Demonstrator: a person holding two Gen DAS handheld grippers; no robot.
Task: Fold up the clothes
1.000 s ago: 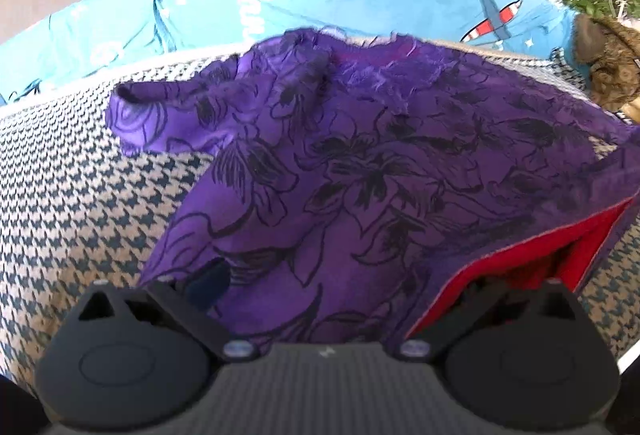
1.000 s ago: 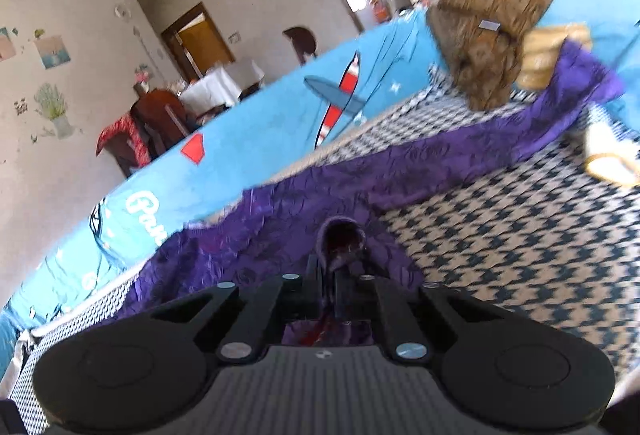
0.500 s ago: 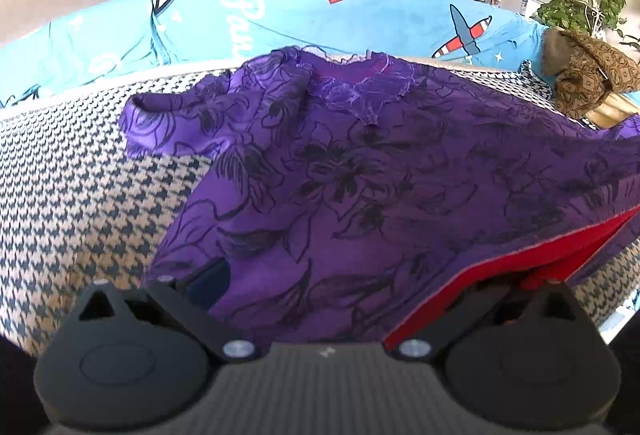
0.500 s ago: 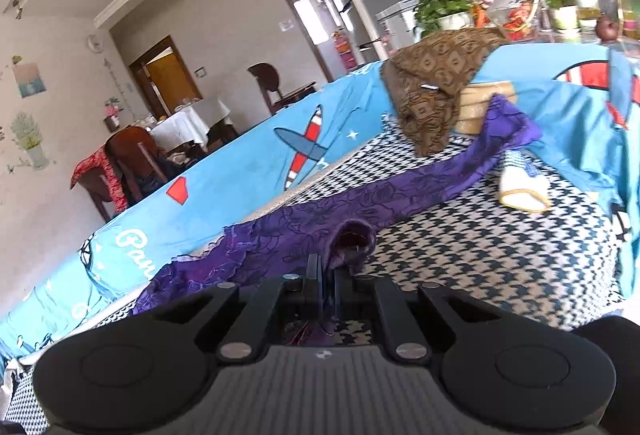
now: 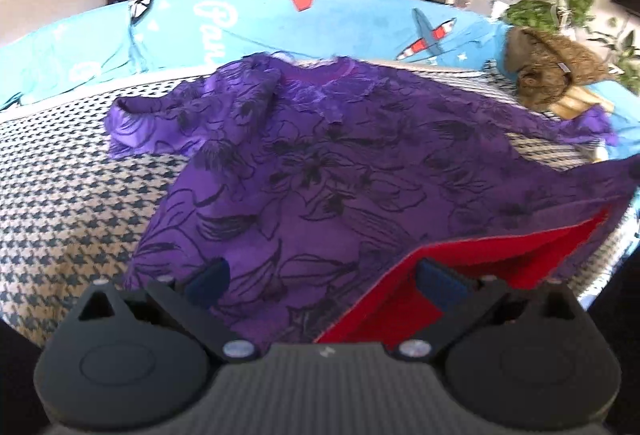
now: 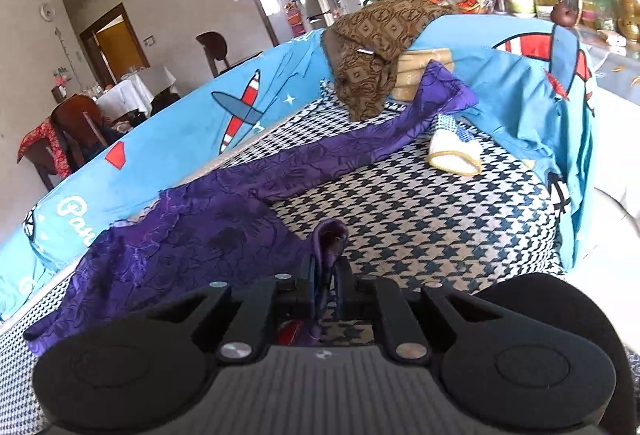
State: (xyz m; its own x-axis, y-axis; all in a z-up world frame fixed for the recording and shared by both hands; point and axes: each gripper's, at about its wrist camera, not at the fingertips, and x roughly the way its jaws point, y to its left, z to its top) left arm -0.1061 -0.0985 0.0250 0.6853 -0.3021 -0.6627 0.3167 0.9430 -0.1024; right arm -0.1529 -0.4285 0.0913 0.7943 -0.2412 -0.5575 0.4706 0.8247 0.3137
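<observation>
Because the purple blouse [image 5: 340, 171] is thin, limp and slippery, it should be held by its hem. Left tool [image 5: 324, 279] stands wide around that hem; right tool [image 6: 325, 275], jaws opening, still pinches a fold.

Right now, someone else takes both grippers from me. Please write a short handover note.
Left gripper: jaws wide open, the purple top draped between them, not pinched.
Right gripper: a bunch of the top's hem between its pads, jaws opening.
Top: spread on the checked sofa, neckline toward the blue backrest, one sleeve stretched toward the brown cloth, red lining showing at the hem.
Done: no fold visible.
Left: fold sleeves and body.
</observation>
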